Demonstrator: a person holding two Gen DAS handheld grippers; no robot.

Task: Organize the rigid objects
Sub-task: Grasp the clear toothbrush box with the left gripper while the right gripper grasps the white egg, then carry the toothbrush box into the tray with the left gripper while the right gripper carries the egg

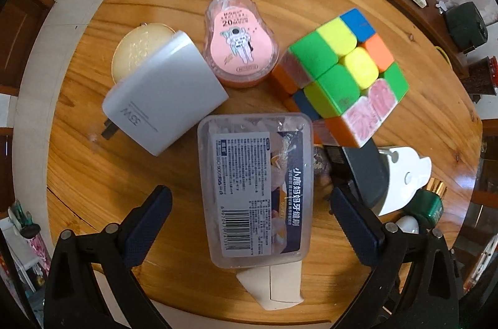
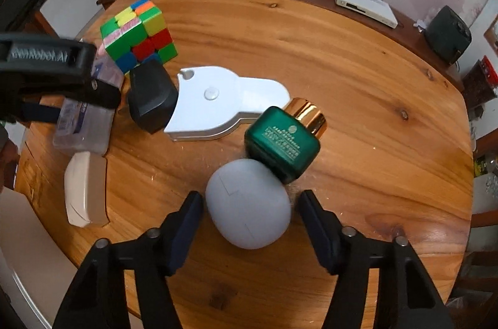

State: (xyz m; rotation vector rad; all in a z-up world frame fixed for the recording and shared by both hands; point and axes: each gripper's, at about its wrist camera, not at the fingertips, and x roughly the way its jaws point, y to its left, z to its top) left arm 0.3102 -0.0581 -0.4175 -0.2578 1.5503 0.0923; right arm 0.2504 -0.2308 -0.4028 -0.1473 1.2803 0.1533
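My left gripper points straight down and stands open around a clear plastic box with a printed label. Both pads are a little off the box's sides. In the right wrist view a pale grey egg-shaped case lies on the wooden table between the fingers of my right gripper. The left pad is almost at the case, and a narrow gap shows at the right pad. The clear box also shows at the left of this view, under the left gripper's black frame.
Around the box lie a colour cube, a white charger, a pink tape dispenser, a gold tin and a beige case. A green bottle, a white flat device and a black block crowd behind the egg case.
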